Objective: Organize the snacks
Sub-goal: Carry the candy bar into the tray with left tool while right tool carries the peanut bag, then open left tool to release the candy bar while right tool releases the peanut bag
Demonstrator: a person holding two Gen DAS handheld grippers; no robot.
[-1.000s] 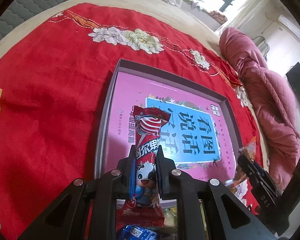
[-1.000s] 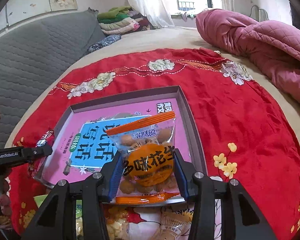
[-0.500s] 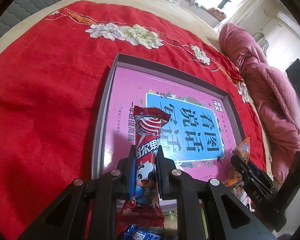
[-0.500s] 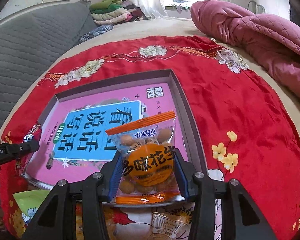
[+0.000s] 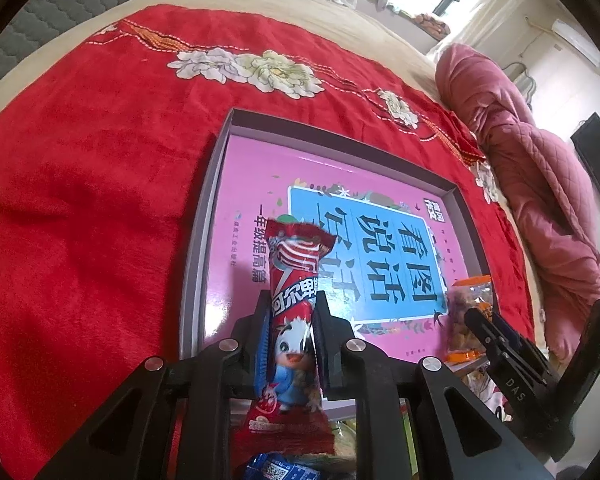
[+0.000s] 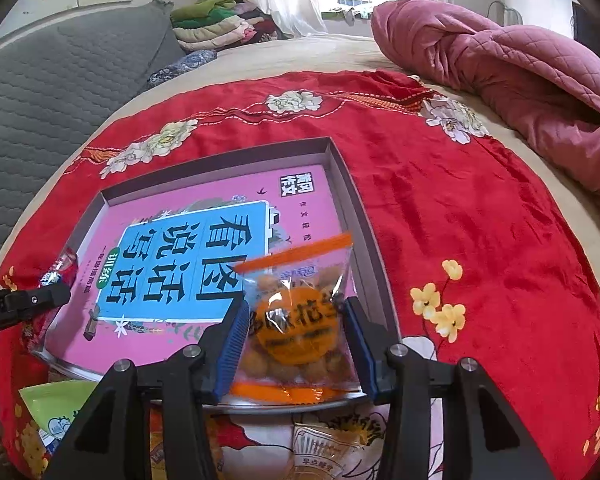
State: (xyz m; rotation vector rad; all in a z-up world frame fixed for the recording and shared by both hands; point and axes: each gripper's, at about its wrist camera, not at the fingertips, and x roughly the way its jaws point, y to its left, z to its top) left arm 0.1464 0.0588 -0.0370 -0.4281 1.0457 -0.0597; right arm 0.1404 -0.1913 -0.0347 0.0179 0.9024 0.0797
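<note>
Both grippers were black, angular linkages with triangular cut-outs and silver round screw heads at the joints. The right gripper (image 6: 296,336) carried ribbed blue pads (image 6: 232,348); the left gripper (image 5: 290,334) had blue pad edges, with white "DAS" lettering at four o'clock.

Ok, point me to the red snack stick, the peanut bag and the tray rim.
red snack stick (image 5: 294,312): left wrist view, on the wrapper's middle between the fingers.
peanut bag (image 6: 296,330): right wrist view, on its orange round label.
tray rim (image 6: 374,256): right wrist view, on the right side wall.

tray (image 6: 356,204): 1 | snack packets (image 6: 296,320): perhaps 5 | claws (image 5: 288,320): 2
</note>
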